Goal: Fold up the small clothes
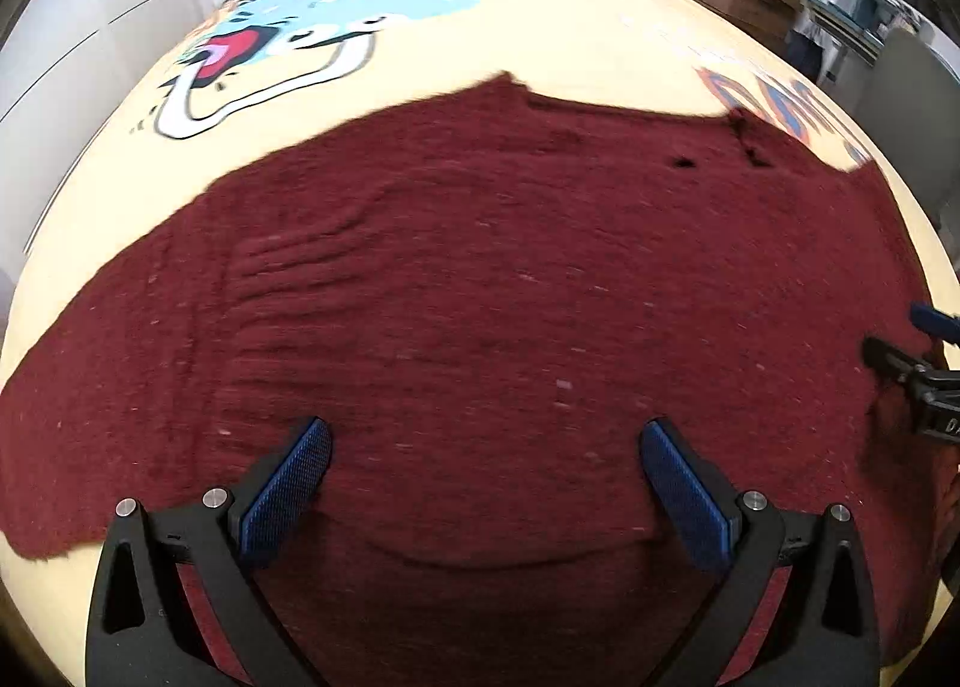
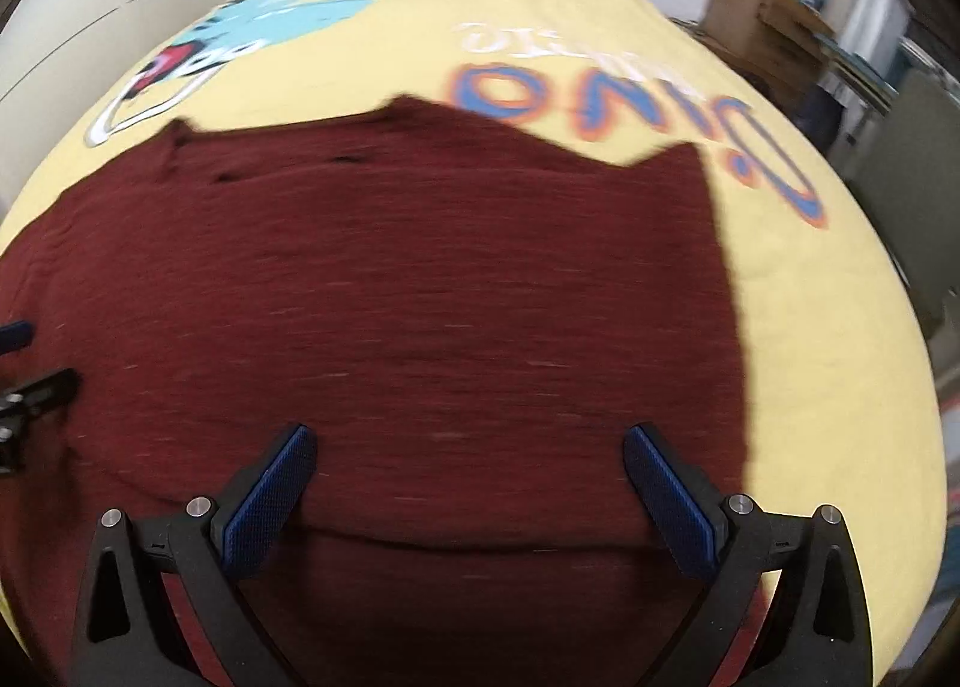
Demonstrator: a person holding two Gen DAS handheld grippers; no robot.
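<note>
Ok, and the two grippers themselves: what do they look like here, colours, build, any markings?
Both match. The left gripper and the right gripper each have black plastic finger arms with triangular cut-outs, silver round screw heads at the joints, and blue pads with a fine cross-hatched texture. In the left wrist view, white lettering shows on the right gripper's black body at the frame edge, too cropped to read. No cables or sleeves are visible.

Even indoor light; fisheye-bowed edges; right-wrist motion blur
</note>
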